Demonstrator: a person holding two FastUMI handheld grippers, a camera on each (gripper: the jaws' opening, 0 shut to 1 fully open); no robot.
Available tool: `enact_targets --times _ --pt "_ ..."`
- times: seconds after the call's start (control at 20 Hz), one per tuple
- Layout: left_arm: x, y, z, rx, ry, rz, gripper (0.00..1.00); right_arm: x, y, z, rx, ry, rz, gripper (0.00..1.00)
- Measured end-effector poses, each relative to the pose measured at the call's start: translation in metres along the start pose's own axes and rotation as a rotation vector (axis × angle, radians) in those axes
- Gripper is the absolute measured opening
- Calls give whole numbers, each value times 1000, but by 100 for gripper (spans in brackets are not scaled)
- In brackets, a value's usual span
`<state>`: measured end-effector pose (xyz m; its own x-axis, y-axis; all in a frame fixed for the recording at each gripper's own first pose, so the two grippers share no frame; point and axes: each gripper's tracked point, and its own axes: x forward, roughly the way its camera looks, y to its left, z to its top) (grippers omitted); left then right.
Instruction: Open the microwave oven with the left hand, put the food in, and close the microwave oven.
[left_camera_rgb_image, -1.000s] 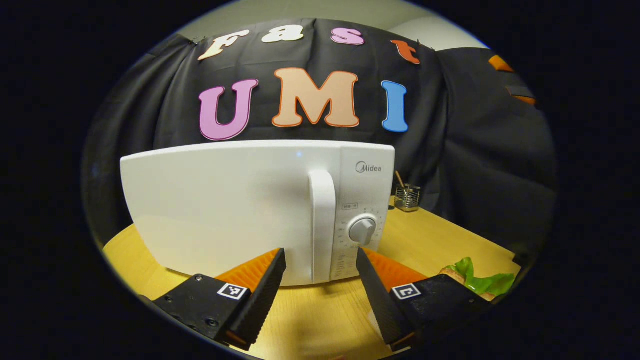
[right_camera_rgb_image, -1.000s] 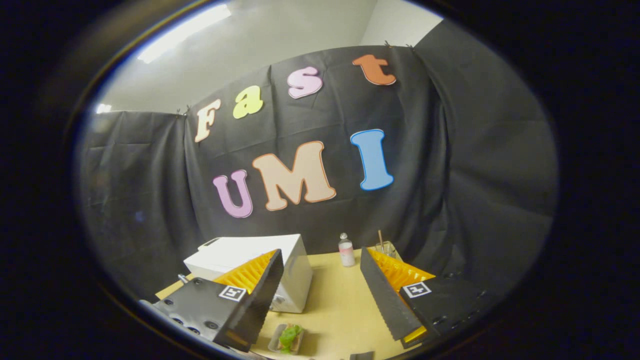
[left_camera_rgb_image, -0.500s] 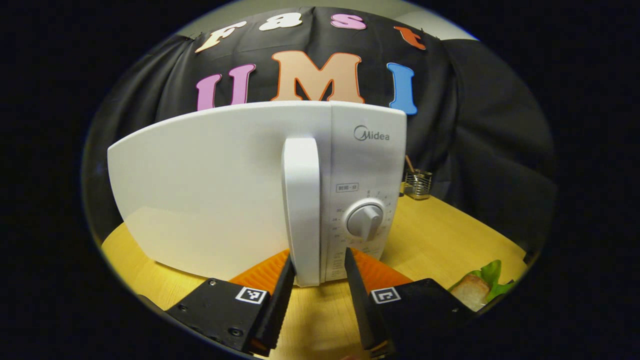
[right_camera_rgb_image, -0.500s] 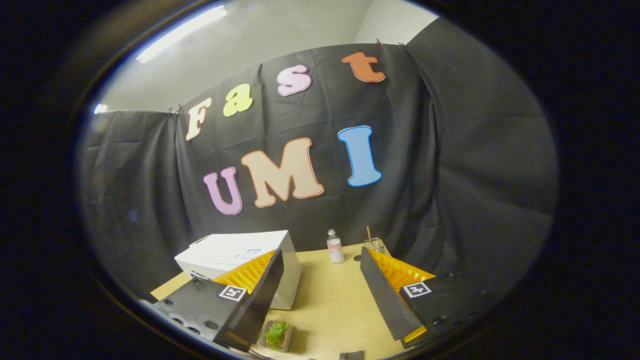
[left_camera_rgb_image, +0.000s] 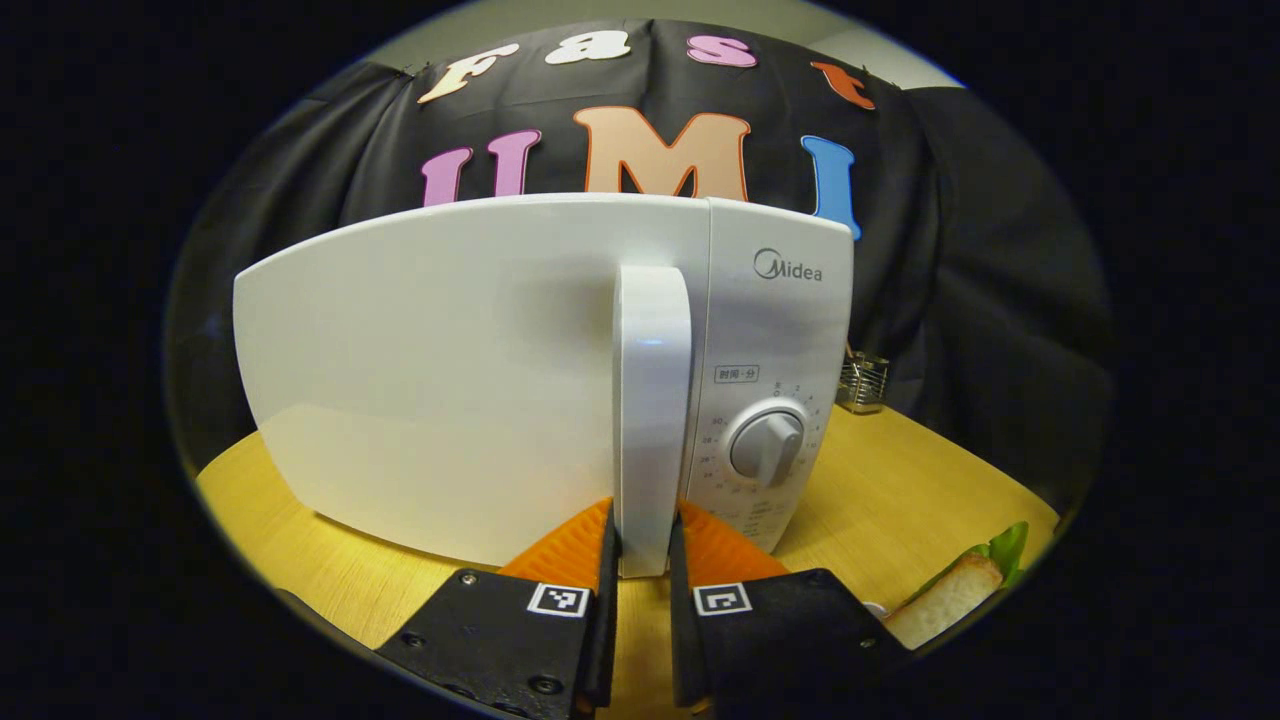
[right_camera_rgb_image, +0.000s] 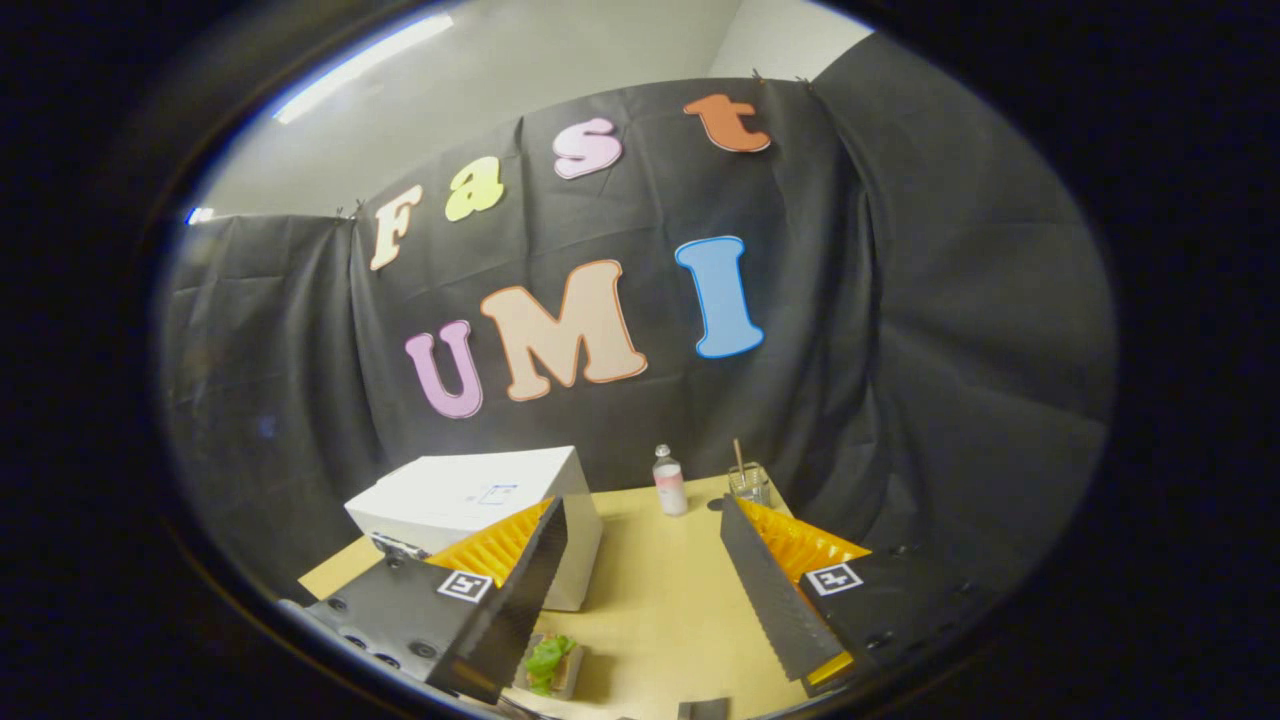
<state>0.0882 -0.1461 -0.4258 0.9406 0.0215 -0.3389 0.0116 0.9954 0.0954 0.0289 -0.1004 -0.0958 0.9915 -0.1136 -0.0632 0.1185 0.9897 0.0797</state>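
The white microwave (left_camera_rgb_image: 450, 370) stands close in front in the left gripper view, its door closed. My left gripper (left_camera_rgb_image: 640, 545) is shut on the lower end of the upright door handle (left_camera_rgb_image: 652, 400), one finger on each side. A sandwich with green lettuce (left_camera_rgb_image: 950, 600) lies on the table to the right. In the right gripper view, my right gripper (right_camera_rgb_image: 640, 510) hangs open and high above the table with nothing between its fingers. The microwave (right_camera_rgb_image: 470, 495) sits below it at the left, and the sandwich (right_camera_rgb_image: 548, 665) lies near the table's front edge.
The microwave's timer dial (left_camera_rgb_image: 768, 447) is just right of the handle. A small bottle (right_camera_rgb_image: 668, 482) and a holder with a stick (right_camera_rgb_image: 748, 483) stand at the back of the wooden table (right_camera_rgb_image: 670, 600), near the black cloth wall. The holder (left_camera_rgb_image: 865, 380) stands behind the microwave's right side.
My left gripper moved in toward the microwave and its fingers narrowed from wide open until they pressed on the door handle. The right gripper stayed open and drifted only slightly.
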Motion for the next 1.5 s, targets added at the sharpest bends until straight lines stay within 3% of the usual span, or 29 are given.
enact_targets --times 0.3,0.65,0.7,0.75,0.85,1.1,1.5 --pt "-4 0 1 -29 -8 -11 13 -18 9 -5 -16 -34 1 90" --pt "-6 0 0 -49 -21 -30 11 -28 4 -21 4 -32 -9 90" --pt "-15 0 -6 -64 9 -30 10 -25 4 -24 10 -30 -8 97" --pt "-28 1 -5 -76 -7 -32 10 -23 3 -28 14 -26 -7 90" --pt "-58 4 -12 -65 -6 -69 10 -20 1 -32 28 -26 -3 91" --pt "-106 16 -24 -56 26 -148 22 -11 12 -44 71 -26 35 91" --pt "-153 41 -38 -124 84 -153 35 -14 32 -69 64 28 80 91"
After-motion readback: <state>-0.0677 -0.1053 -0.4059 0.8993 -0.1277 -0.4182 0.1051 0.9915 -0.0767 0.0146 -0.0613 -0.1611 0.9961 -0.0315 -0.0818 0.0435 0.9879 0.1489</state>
